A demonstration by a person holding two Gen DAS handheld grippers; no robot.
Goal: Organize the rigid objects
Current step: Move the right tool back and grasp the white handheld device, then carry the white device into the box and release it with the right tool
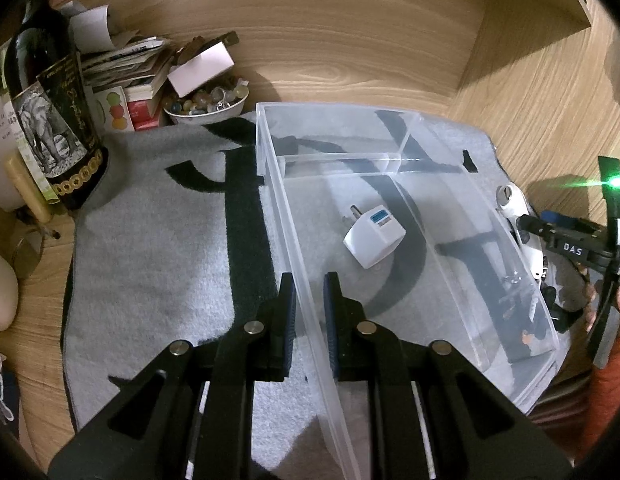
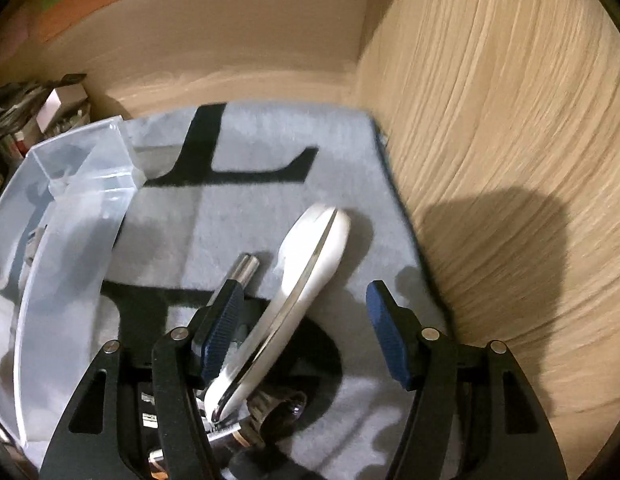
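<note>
**Clear bin steadied while the next item is lined up**

Clear plastic forms the divided bin (image 1: 461, 216), which rests on a grey mat (image 1: 158, 240) with black lettering. Its near wall is straddled by the left gripper (image 1: 310, 292), one finger outside and one inside; the jaws are narrowly parted, and whether the wall is actually pinched cannot be told. The bin is probably being braced so that it does not slide on the mat. One white plug adapter (image 1: 374, 236) is already lying in the large compartment. Just beside the bin, outside its right wall, a white handled tool (image 2: 310, 264) lies on the mat. It is flanked by the right gripper (image 2: 306, 320), whose fingers are spread wide and not closed on it, apparently positioned for a grasp.
</note>
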